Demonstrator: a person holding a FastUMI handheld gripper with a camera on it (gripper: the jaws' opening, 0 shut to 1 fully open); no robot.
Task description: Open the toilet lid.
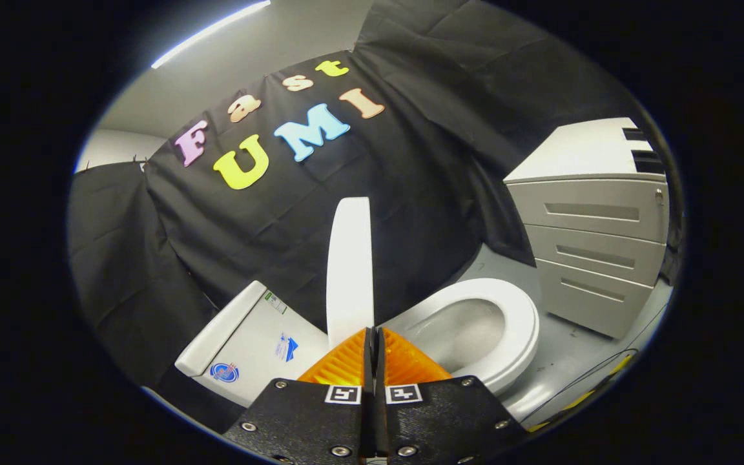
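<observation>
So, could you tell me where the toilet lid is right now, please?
In the gripper view, the lid stands raised just ahead of the shut hand-held gripper, between the tank and the seat.

The gripper (372, 332) is seen at the bottom centre of the frame, pointing up into the picture. Its two orange ribbed fingers (340, 365) are brought together until only a thin dark seam is left between them. The tips are set against the lower edge of the raised lid (350, 265), whose thin edge appears pinched between them. Behind the fingers, two black blocks, each marked with a small square tag and studded with screws, are set side by side.
</observation>
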